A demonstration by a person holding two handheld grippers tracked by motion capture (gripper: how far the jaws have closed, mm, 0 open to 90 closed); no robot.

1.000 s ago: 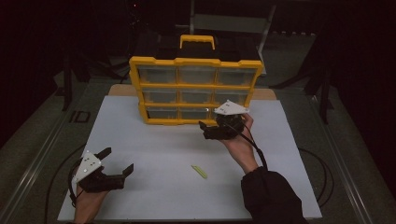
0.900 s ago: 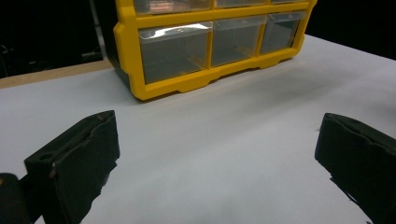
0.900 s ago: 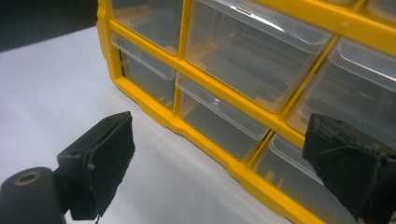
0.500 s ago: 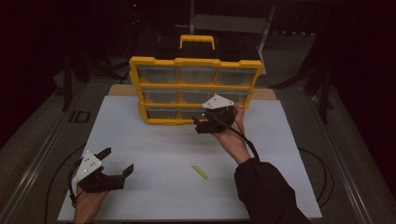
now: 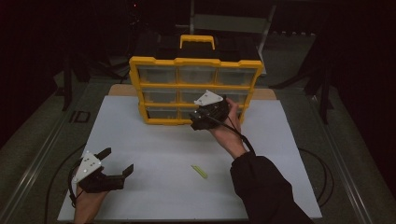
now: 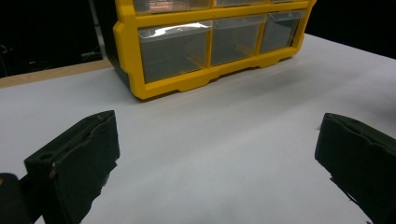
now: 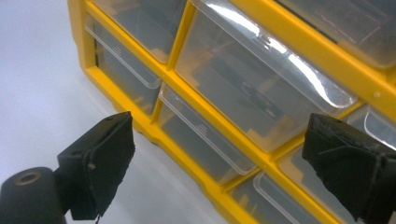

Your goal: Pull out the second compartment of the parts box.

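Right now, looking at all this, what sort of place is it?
Probably a dim lab or workshop recording bench: a yellow drawer cabinet stands on a white board, and a person holds cabled tongs, left tongs and right tongs.

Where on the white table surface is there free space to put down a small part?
The widest bare patch of the white table surface lies between the yellow plastic drawer cabinet and the left gripper. The right side, beyond the person's dark sleeve, is also free. It is crowded at the cabinet front, where the right gripper hovers, and a small yellow-green strip lies near the middle.
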